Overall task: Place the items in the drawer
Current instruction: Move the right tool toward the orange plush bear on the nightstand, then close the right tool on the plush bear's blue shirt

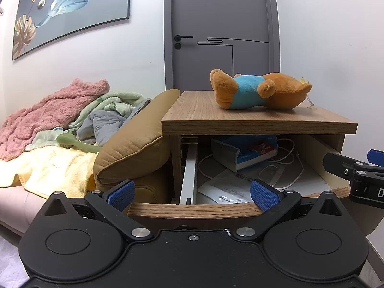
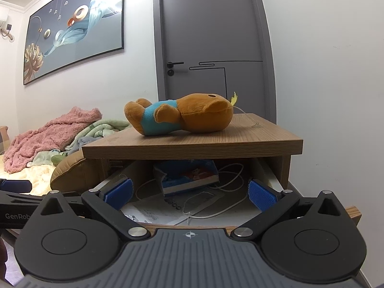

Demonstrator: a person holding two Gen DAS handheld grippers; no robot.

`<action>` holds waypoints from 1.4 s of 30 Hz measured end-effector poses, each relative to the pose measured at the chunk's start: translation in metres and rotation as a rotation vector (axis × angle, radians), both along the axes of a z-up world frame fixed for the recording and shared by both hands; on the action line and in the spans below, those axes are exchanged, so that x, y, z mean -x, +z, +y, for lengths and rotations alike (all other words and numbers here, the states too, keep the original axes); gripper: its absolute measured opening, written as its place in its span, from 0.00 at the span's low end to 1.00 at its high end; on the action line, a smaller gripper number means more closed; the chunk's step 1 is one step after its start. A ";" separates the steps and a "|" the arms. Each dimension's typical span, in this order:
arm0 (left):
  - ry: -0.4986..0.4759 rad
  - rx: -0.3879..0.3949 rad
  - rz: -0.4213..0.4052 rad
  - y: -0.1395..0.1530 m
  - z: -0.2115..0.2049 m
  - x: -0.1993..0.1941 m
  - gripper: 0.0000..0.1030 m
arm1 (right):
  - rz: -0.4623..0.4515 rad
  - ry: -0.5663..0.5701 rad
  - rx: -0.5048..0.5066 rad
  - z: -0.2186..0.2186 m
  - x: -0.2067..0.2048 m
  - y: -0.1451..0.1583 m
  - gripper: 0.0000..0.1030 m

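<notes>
An orange plush bear in a blue shirt (image 1: 259, 90) lies on its side on top of the wooden nightstand (image 1: 240, 120); it also shows in the right wrist view (image 2: 182, 114). The drawer (image 1: 192, 208) below is pulled open and holds a blue packet (image 1: 249, 151), a white cable (image 1: 288, 165) and papers. My left gripper (image 1: 192, 195) is open and empty at the drawer's front edge. My right gripper (image 2: 190, 194) is open and empty over the open drawer (image 2: 352, 212), below the bear.
A bed with a tan leather cushion (image 1: 134, 148), pink, green, grey and yellow blankets (image 1: 48, 120) lies left of the nightstand. A grey door (image 1: 220, 28) and white wall stand behind. The right gripper's arm (image 1: 355, 172) shows at the left view's right edge.
</notes>
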State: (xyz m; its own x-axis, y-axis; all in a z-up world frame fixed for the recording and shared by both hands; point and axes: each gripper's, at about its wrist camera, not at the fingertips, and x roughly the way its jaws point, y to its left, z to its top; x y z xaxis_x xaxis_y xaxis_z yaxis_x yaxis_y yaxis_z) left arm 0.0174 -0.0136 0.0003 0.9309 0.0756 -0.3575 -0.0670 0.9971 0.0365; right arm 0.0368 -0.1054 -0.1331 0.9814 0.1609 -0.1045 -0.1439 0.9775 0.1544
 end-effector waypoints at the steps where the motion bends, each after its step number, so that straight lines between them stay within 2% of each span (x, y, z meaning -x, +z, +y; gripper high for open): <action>1: 0.000 0.000 0.000 0.000 0.000 0.000 0.99 | 0.001 -0.001 0.001 0.000 0.000 0.000 1.00; 18: -0.021 0.008 -0.027 0.003 -0.003 0.003 0.99 | -0.022 0.002 -0.024 -0.009 0.003 0.002 1.00; 26: -0.060 0.027 -0.052 0.005 -0.002 0.009 0.99 | -0.107 0.094 -0.013 -0.028 0.002 0.033 1.00; 29: -0.074 0.039 -0.059 0.005 0.000 0.010 0.99 | -0.119 0.146 0.031 -0.032 -0.011 0.058 1.00; 33: -0.093 0.052 -0.061 0.004 0.001 0.012 0.99 | -0.088 0.224 0.116 -0.031 -0.043 0.096 1.00; 39: -0.140 0.075 -0.070 0.003 0.002 0.015 0.99 | 0.055 0.366 0.337 -0.006 -0.107 0.145 1.00; 42: -0.173 0.105 -0.079 0.003 0.007 0.017 0.99 | 0.124 0.453 0.454 0.016 -0.137 0.157 1.00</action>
State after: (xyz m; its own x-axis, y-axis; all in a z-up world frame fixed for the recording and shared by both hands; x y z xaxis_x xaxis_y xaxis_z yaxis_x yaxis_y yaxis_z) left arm 0.0006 -0.0061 0.0035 0.9521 -0.1215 -0.2807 0.1069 0.9920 -0.0666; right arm 0.1741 -0.0890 0.0235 0.8033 0.4688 -0.3673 -0.5642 0.7964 -0.2176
